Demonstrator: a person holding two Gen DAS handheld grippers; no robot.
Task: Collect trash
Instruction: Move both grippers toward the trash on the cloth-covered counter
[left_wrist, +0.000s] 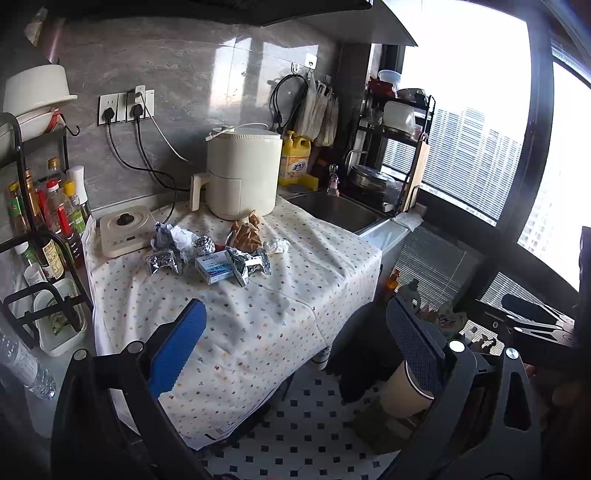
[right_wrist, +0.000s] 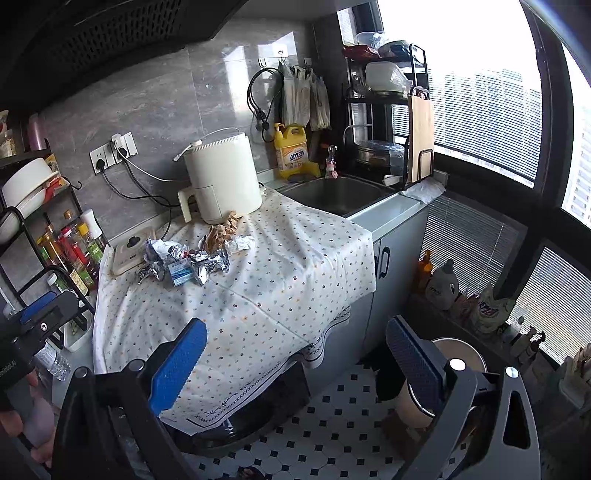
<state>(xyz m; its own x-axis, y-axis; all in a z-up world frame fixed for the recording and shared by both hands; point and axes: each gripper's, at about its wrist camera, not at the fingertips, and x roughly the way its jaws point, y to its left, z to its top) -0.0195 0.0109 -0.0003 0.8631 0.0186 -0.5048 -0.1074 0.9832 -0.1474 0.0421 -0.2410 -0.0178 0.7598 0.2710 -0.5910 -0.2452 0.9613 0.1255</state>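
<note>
A heap of trash lies on the dotted cloth at the back of the counter: crumpled foil wrappers, a blue-and-white carton, white paper wads and brown crumpled paper. The heap also shows in the right wrist view. My left gripper is open and empty, held off the counter's front edge, well short of the trash. My right gripper is open and empty, to the right of the left one, over the cloth's front corner. A beige bin stands on the floor at right.
A white air fryer stands behind the trash, a small cooker to its left. A rack of sauce bottles fills the left side. A sink, yellow detergent jug and dish rack are at the right.
</note>
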